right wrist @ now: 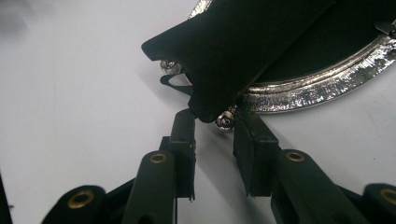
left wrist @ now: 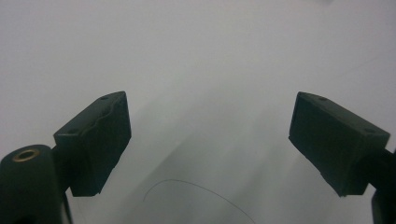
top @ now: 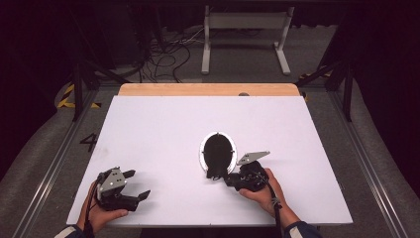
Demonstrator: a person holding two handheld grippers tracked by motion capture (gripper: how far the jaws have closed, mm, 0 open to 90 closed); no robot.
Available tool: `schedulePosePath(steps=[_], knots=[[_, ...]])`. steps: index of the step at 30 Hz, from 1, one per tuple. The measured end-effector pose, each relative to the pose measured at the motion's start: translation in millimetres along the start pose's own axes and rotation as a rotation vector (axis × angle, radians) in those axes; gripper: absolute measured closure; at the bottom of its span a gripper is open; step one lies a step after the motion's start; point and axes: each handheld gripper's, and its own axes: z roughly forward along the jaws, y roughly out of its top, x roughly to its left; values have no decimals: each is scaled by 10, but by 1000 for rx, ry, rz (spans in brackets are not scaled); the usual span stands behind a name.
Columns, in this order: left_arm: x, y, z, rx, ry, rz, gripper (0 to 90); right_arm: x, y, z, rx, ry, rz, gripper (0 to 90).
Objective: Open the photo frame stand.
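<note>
An oval black object with a shiny chrome rim (top: 218, 151) lies flat near the middle of the white table (top: 158, 124). My right gripper (top: 218, 174) is at its near end. In the right gripper view the jaws (right wrist: 215, 126) stand a little apart, open. The tip of a flat black tab (right wrist: 238, 51) and a small screw (right wrist: 225, 121) sit in the gap, and neither pad presses on them. The chrome rim (right wrist: 317, 86) curves behind. My left gripper (top: 138, 184) rests at the front left, wide open (left wrist: 208, 135) over bare white table.
A wooden strip (top: 208, 89) runs along the table's far edge. Beyond it on the floor stand a white frame (top: 245, 22) and loose cables (top: 168, 54). Metal rails run down both sides of the table.
</note>
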Motion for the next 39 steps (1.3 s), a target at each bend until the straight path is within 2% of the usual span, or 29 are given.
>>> schedulePosePath(steps=[5,11,12,14,15,16,18,20,27,28,31,35,39], knots=[[3,4,21,6,-4,0,134,-36,-9,-16,-49,52,58,722],[-25,28,97,29,-21,11,133,-125,-28,6,-100,141,147,686],[-25,28,97,29,-21,11,133,-125,-28,6,-100,141,147,686],[-34,30,115,37,-26,15,133,-169,-39,25,-118,178,189,637],[-34,30,115,37,-26,15,133,-169,-39,25,-118,178,189,637],[-37,29,117,39,-25,11,133,-206,-50,40,-139,204,223,621],[-34,27,120,41,-25,10,133,-235,-53,52,-152,235,255,608],[-31,28,126,47,-21,14,133,-271,-44,71,-163,249,297,566],[-42,35,154,60,-16,19,133,-376,-22,145,-203,327,431,570],[-46,39,160,62,-19,18,133,-383,-16,147,-207,331,436,570],[-60,54,184,67,-24,27,133,-422,7,167,-234,345,505,556],[-70,94,219,62,-34,33,134,-479,24,226,-259,355,553,573],[-70,172,287,52,-43,30,143,-501,47,269,-268,370,580,576]])
